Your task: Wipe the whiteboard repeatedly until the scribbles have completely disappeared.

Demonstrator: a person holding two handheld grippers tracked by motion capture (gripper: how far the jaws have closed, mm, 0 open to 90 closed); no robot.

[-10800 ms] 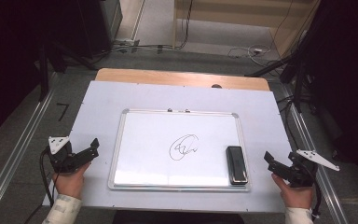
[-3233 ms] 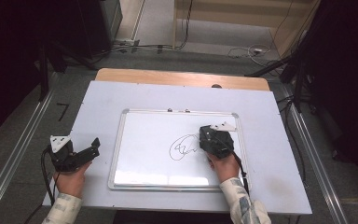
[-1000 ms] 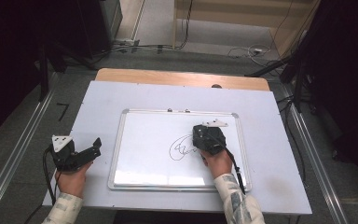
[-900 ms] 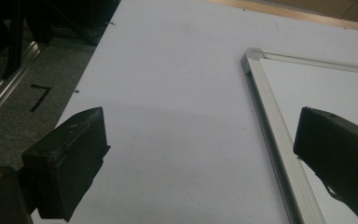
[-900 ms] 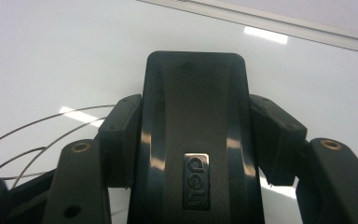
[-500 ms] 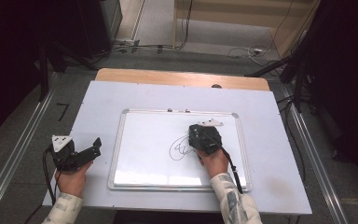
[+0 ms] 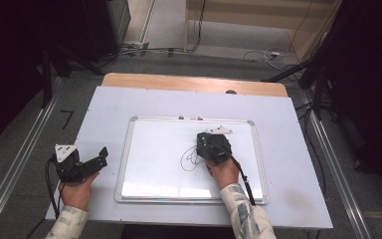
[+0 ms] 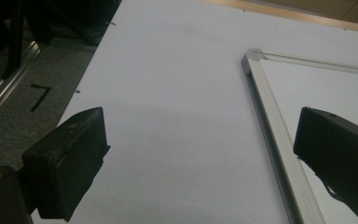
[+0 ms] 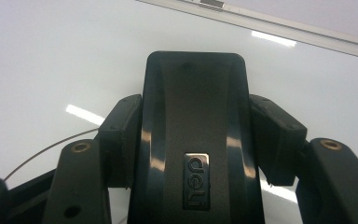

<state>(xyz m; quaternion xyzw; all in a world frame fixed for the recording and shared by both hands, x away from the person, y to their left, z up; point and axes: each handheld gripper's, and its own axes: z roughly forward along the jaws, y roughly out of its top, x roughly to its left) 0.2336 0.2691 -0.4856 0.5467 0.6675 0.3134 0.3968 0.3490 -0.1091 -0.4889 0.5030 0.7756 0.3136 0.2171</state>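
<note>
Here the right gripper (image 7: 210, 148), clenched on a black eraser (image 9: 196, 135), rested on the whiteboard (image 7: 154, 164) with the scribble (image 7: 191, 160) just to its left, the eraser's long axis running near to far. The left gripper (image 7: 92, 162) sat released on the bench (image 7: 129, 104), well apart.

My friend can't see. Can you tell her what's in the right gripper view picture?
The right gripper's fingers squeeze a shiny black eraser from both sides, holding it against a whiteboard. A thin pen line curves at the left.
</note>
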